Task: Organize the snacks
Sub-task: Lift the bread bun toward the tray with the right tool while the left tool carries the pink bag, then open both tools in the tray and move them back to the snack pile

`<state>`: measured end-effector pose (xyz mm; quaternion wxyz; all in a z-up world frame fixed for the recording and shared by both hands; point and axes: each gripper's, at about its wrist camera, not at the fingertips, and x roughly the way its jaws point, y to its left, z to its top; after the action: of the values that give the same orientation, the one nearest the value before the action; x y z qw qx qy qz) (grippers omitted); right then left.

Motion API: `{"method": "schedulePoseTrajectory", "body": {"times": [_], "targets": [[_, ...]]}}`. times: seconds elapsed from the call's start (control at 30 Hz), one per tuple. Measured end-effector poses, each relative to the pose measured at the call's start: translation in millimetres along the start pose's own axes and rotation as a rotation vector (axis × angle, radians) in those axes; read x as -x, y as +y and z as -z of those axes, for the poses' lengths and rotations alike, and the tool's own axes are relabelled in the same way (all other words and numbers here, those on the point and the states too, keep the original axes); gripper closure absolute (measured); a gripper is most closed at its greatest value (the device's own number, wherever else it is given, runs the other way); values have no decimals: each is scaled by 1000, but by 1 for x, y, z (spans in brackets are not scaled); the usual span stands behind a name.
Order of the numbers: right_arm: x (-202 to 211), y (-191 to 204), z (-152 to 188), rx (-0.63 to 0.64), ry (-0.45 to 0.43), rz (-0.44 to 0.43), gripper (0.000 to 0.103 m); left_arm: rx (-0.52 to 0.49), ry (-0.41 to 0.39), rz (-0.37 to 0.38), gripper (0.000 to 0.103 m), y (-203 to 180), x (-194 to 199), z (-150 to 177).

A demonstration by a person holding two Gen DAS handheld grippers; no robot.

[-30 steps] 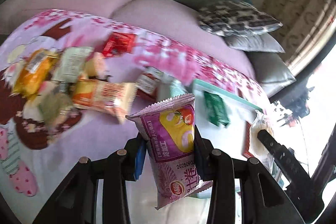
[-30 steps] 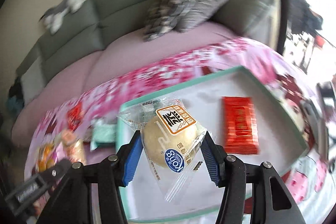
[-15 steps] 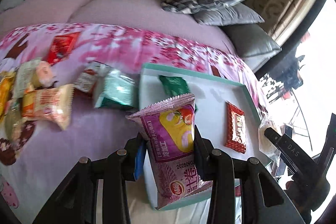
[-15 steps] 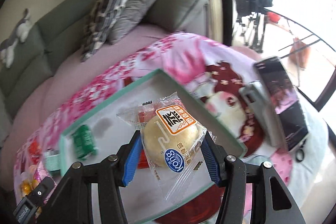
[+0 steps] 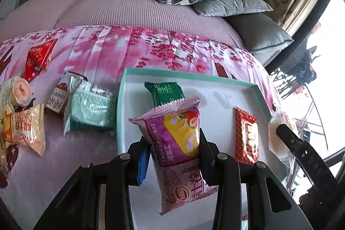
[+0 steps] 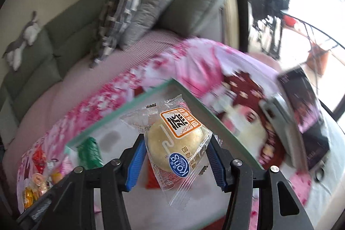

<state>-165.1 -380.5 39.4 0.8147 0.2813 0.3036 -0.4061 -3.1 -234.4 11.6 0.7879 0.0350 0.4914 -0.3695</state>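
Now – left claw [image 5: 174, 143] clamps purple snack [image 5: 179, 143] | right claw [image 6: 175, 152] clamps bun packet [image 6: 174, 143] – both above tray [image 5: 215, 79]

Left gripper [image 5: 173, 143] angled steeply downward, black jaws clamped on the sides of a purple snack packet [image 5: 176, 148], blue pad visible on the left finger. Right gripper [image 6: 175, 156] likewise angled downward, blue-padded fingers [image 6: 134, 162] pressed against a clear-wrapped round bun [image 6: 172, 143].
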Motion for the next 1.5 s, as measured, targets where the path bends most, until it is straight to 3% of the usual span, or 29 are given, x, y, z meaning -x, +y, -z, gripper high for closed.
{"method": "schedulePoseTrajectory", "body": {"times": [0.37, 0.43, 0.5, 0.83, 0.9, 1.17, 1.5], "targets": [[-25, 37, 9, 111, 14, -56, 43, 47, -42, -29, 62, 17, -3, -21], [-26, 38, 10, 118, 19, -47, 42, 56, -47, -32, 54, 20, -2, -24], [-28, 37, 10, 111, 26, -59, 36, 64, -61, -32, 30, 23, 3, -26], [-23, 47, 14, 163, 50, -73, 7, 76, -57, -146, 22, 34, 21, -26], [-22, 49, 16, 174, 54, -67, 0, 82, -68, -174, 14, 39, 25, -26], [-16, 49, 17, 175, 38, -62, 0, 82, -127, -267, 5, 55, 40, -21], [2, 57, 16, 213, -14, -30, 0, 129, -157, -360, 5, 82, 56, -12]]}}
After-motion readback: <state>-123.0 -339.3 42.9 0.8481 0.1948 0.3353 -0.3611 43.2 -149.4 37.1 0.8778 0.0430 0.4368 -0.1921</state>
